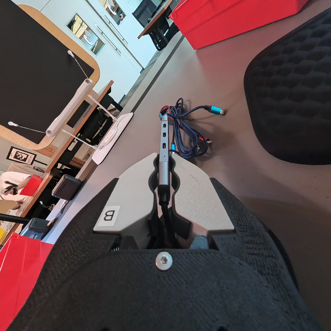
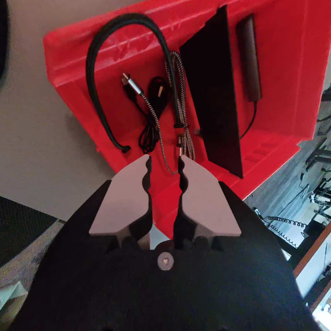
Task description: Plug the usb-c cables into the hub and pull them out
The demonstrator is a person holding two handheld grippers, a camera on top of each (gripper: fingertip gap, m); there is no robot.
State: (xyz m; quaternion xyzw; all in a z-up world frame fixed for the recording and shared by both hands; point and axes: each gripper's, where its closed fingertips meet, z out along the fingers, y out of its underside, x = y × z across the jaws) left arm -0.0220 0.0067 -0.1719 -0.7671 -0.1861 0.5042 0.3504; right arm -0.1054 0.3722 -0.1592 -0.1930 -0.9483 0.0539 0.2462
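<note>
Left wrist view: left gripper (image 1: 163,159) clamped on grey hub (image 1: 163,152), which sticks fwd w/ its side ports showing; blue/red braided cables (image 1: 186,132) lie tangled on the table (image 1: 223,75) just beside its far end. Right wrist view: right gripper (image 2: 164,159) w/ fingers apart, nothing held, over a red bin (image 2: 107,44) holding more cables (image 2: 152,111).

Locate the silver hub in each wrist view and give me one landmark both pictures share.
Left wrist view: the silver hub sits centre frame, clamped by the left gripper, ports facing the camera.
Right wrist view: not in it; the right gripper is open over cables.
Shared landmark: the red bin on the grey table.
</note>
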